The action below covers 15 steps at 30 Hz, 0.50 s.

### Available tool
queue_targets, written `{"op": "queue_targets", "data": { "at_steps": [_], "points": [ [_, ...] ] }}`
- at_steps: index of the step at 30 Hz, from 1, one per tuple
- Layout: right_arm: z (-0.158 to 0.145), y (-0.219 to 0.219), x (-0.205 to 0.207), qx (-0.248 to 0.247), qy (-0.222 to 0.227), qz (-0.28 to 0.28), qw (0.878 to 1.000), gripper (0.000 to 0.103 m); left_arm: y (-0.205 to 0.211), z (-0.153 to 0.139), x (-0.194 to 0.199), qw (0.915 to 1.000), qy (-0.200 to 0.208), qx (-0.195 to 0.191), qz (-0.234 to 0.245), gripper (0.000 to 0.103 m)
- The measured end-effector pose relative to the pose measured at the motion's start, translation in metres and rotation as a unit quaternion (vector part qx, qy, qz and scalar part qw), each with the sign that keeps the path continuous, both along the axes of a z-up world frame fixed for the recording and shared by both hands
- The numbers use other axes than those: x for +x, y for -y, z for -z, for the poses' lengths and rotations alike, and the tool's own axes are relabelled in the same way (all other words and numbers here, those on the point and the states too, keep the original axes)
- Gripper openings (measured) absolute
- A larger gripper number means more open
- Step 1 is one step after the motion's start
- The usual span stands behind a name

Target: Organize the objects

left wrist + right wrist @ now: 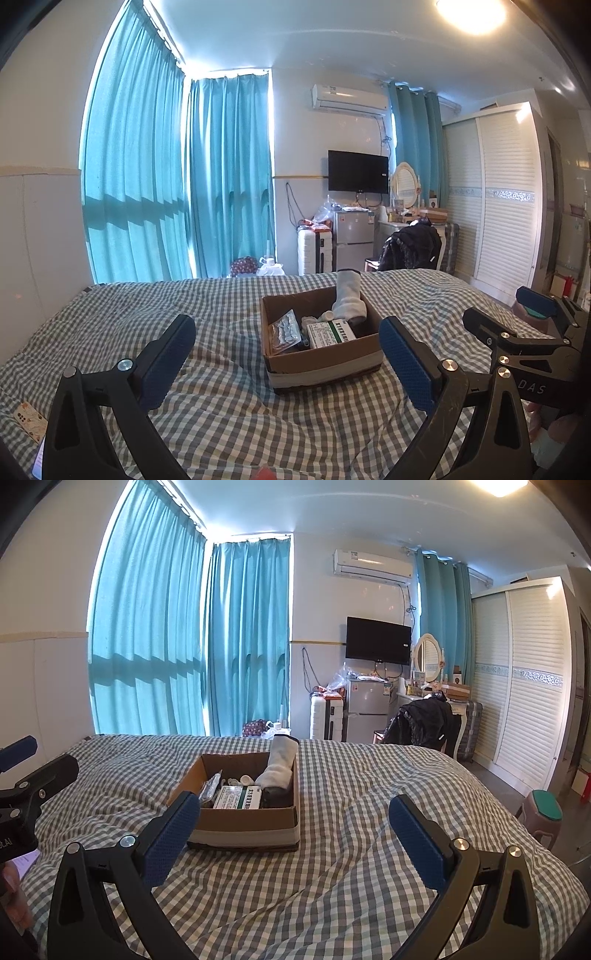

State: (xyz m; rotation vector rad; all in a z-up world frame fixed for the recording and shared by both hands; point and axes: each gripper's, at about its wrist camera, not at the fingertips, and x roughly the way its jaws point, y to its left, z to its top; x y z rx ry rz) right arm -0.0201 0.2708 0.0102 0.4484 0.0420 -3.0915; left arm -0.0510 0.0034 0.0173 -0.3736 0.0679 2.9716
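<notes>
a checked bed (221,406) fills the low half of both views. the box (321,363) sits mid-frame, already holding a sock (349,295), a pill box (330,332) and a pill strip (286,332). the left gripper (288,354) and right gripper (295,834) are spread wide and hold nothing, likely done packing.

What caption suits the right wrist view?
Open right gripper above checked bedspread, facing cardboard box.

A cardboard box (325,365) sits mid-bed (221,406) — inside it, a blister pack (285,331) at left, a medicine carton (330,333) beside it, a rolled towel (349,295) leaning in the far right corner. Behind the bed stand a fridge (354,240) and chair (410,247).
</notes>
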Motion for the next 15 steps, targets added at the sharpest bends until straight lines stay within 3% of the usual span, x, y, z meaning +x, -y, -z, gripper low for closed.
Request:
{"op": "queue_targets", "data": {
  "at_steps": [15],
  "points": [
    [0.0027,0.0021,-0.0007,0.004,0.001,0.003,1.000,0.103,-0.0039,0.0005,-0.0019,0.9999,0.009,-0.007,0.009,0.103]
  ]
}}
